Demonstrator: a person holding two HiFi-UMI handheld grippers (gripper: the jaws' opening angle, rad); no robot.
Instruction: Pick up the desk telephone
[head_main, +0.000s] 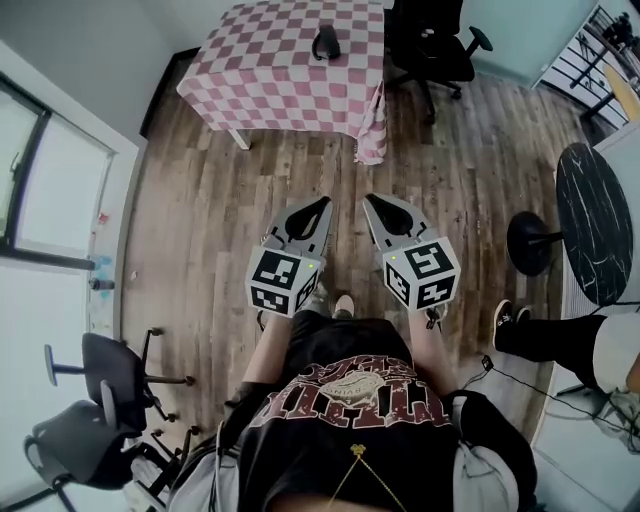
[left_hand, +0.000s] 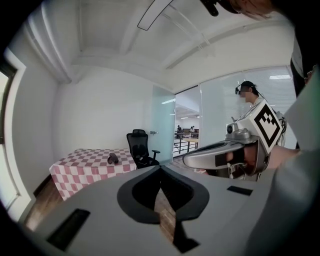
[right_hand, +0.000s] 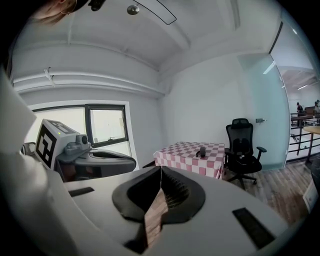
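The desk telephone (head_main: 325, 42) is a small black object on a table with a pink-and-white checked cloth (head_main: 270, 60), far across the wooden floor from me. It also shows small in the left gripper view (left_hand: 113, 158) and in the right gripper view (right_hand: 202, 151). My left gripper (head_main: 325, 205) and right gripper (head_main: 370, 201) are held side by side in front of my body, pointing toward the table. Both are shut, with nothing between the jaws. Each gripper appears in the other's view: the right gripper (left_hand: 186, 161) and the left gripper (right_hand: 134, 162).
A black office chair (head_main: 440, 45) stands right of the checked table. A round dark marble table (head_main: 597, 220) is at the right, with another person's leg and shoe (head_main: 545, 335) beside it. Dark chairs (head_main: 95, 400) sit at the lower left. Windows line the left wall.
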